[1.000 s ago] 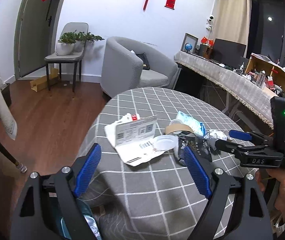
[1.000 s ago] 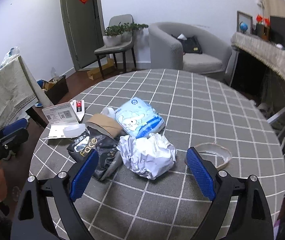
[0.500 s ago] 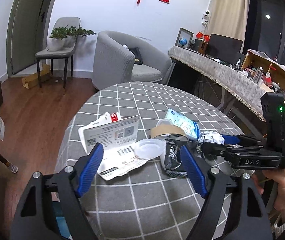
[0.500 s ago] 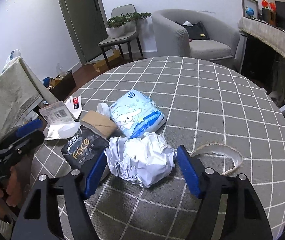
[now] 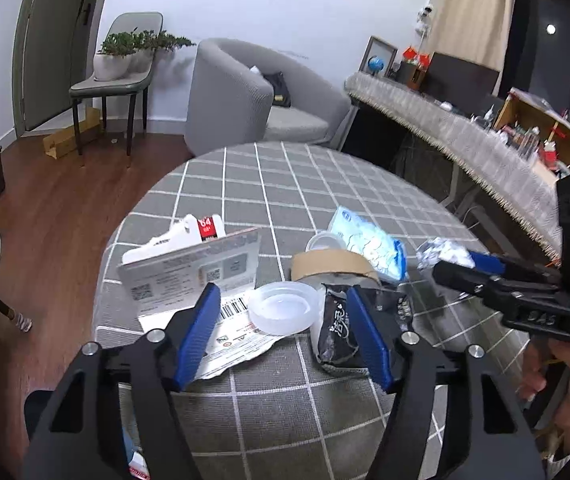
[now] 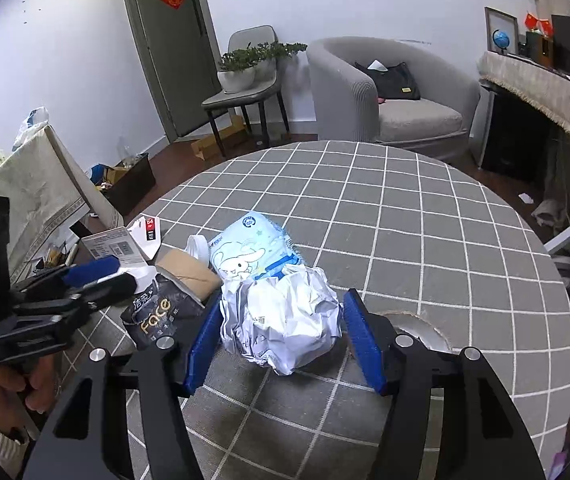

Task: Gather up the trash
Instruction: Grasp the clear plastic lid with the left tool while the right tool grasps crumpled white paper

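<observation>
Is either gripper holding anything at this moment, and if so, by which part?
Nothing is held. The right gripper is open around the crumpled paper ball; the left gripper is open near the plastic lid.

The brown tape roll (image 6: 189, 272) lay partly hidden behind the black "Face" packet (image 6: 161, 312). A torn white ring (image 6: 425, 330) was half covered by the right gripper's finger (image 6: 365, 344). Labels on the white mailer (image 5: 201, 272) were unreadable.
</observation>
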{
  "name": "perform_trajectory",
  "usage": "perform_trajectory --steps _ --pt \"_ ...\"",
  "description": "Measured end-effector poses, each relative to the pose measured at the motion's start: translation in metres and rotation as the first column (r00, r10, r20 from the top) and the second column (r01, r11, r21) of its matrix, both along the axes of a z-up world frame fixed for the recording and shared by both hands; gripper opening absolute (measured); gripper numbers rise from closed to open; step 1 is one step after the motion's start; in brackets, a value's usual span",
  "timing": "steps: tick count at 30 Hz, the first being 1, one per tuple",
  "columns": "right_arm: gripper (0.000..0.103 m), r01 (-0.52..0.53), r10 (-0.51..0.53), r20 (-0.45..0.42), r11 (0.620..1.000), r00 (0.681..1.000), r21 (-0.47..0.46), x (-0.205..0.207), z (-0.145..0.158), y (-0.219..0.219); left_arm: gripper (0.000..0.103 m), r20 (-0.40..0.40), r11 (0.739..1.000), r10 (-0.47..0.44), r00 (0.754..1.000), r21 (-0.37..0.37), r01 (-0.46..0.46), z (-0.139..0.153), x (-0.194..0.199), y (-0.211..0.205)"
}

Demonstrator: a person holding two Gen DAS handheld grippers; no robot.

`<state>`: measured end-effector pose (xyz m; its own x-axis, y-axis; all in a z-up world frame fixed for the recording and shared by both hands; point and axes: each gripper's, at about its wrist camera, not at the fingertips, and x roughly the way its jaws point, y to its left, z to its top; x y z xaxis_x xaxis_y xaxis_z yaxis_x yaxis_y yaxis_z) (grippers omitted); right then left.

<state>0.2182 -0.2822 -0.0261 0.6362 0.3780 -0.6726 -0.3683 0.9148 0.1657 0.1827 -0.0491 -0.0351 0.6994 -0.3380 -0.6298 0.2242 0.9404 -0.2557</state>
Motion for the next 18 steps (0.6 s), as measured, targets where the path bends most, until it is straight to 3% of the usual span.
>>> perform_trajectory --steps 11,18 --pt "0.061 0.000 0.000 0.005 1.000 1.000 0.002 0.0030 0.0026 -0.0050 0.043 -0.083 1.000 0.016 0.996 -0.022 -0.018 -0.0092 0.0116 -0.0002" --pt "0.061 -0.010 0.010 0.012 1.000 1.000 -0.003 -0.0032 0.0047 0.0005 0.042 -0.056 0.999 0.014 0.998 -0.041 -0.016 -0.0045 0.0034 0.0031"
